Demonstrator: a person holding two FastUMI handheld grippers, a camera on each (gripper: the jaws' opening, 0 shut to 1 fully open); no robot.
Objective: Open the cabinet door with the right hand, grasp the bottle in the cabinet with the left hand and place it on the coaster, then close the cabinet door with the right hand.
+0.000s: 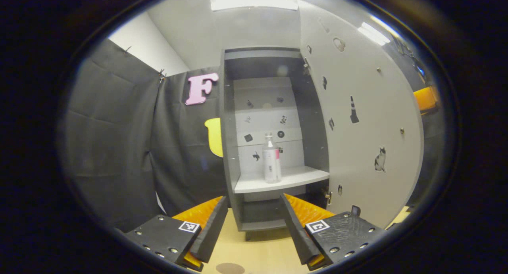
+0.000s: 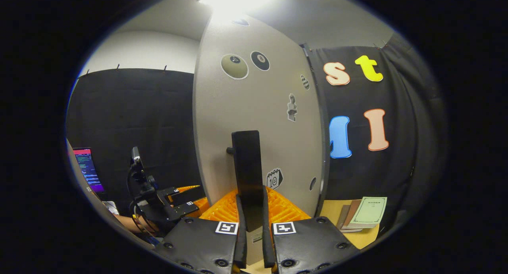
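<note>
left hand-held gripper (image 1: 254, 226) released, fingers spread wide, low over the bench (image 1: 258, 254) and aimed at the open cabinet (image 1: 274, 147). bottle (image 1: 271, 159) upright on the cabinet shelf (image 1: 289, 181), straight ahead and above the gap between the fingers, well apart from them, untouched. coaster (image 1: 230, 268) flat on the bench just below and between the fingers. cabinet door (image 1: 369, 127) swung wide open to the right. right hand-held gripper (image 2: 254, 226) clenched on the door handle (image 2: 247, 167), both fingers pressing the upright bar from either side. booklets (image 2: 367, 213) lying on the bench to the right of the door. laptop screen (image 2: 88, 169) lit at far left.
</note>
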